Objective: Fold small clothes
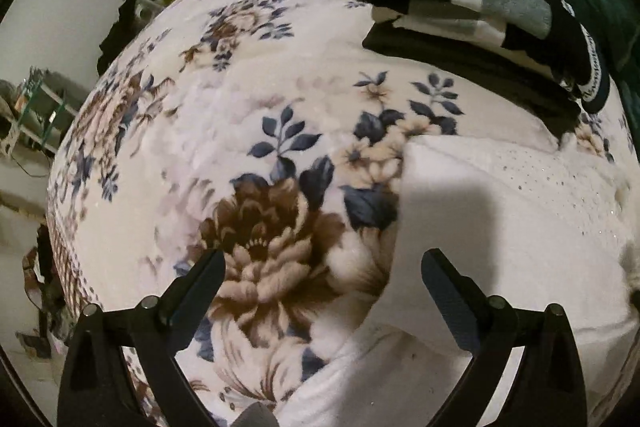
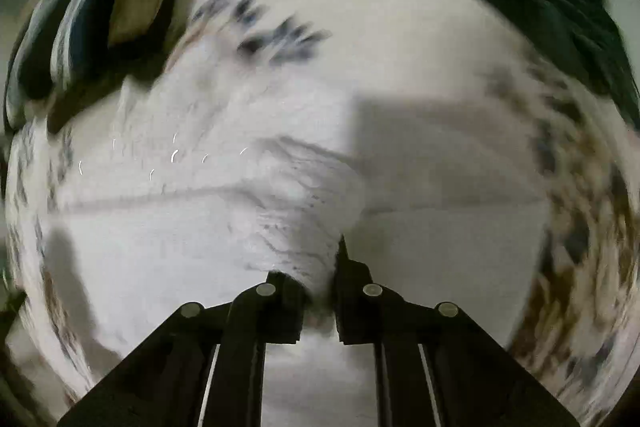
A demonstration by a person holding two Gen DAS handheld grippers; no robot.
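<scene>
Fingers [image 2: 352, 291] of the right gripper [image 2: 320, 291] pinch blurred, seemingly white cloth [image 2: 280, 239].

Nothing can be read for certain in either view. The dark waistband [image 1: 592, 67] of a folded garment in the stack of folded clothes [image 1: 472, 7] near the far right corner of the floral blanket [image 1: 248, 99] carries white lettering, perhaps a brand name, too blurred to make out.
</scene>
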